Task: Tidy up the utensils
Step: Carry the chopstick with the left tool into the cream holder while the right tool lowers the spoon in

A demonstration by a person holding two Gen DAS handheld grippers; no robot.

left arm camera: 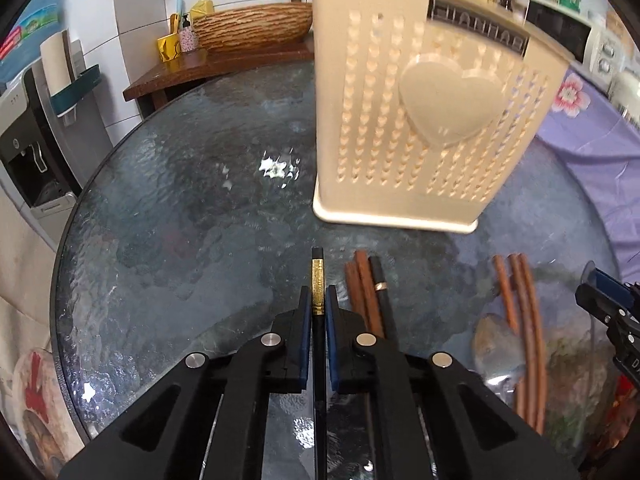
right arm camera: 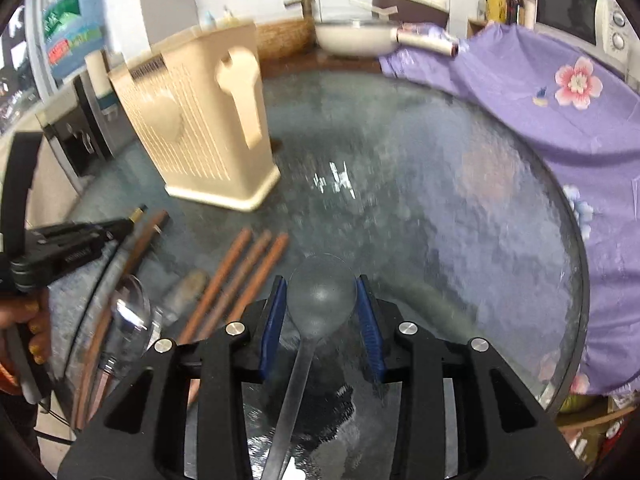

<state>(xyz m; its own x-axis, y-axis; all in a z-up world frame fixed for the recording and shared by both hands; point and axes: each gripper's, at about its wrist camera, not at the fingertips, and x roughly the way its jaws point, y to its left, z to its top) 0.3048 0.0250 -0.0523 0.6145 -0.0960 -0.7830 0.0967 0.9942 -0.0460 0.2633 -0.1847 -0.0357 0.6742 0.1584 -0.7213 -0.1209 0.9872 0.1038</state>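
Note:
My left gripper (left arm camera: 318, 300) is shut on a black chopstick with a gold band (left arm camera: 317, 284), held just above the round glass table (left arm camera: 180, 208). A cream perforated utensil holder (left arm camera: 416, 108) stands ahead to the right; it also shows in the right wrist view (right arm camera: 200, 128). Brown chopsticks (left arm camera: 366, 292) and a black chopstick (left arm camera: 382, 296) lie beside my fingers; three more brown chopsticks (left arm camera: 520, 320) lie further right, also in the right wrist view (right arm camera: 240, 280). My right gripper (right arm camera: 322, 304) is open, its jaws either side of a grey metal spoon (right arm camera: 320, 300). A second shiny spoon (right arm camera: 128, 324) lies left.
A purple flowered cloth (right arm camera: 560, 120) covers the table's right side. A wooden counter with a wood-pattern basin (left arm camera: 256, 28) and bottles stands behind. A water dispenser (left arm camera: 36, 152) is at left. A microwave (right arm camera: 576, 12) is at back right. The other gripper (right arm camera: 64, 252) shows at left.

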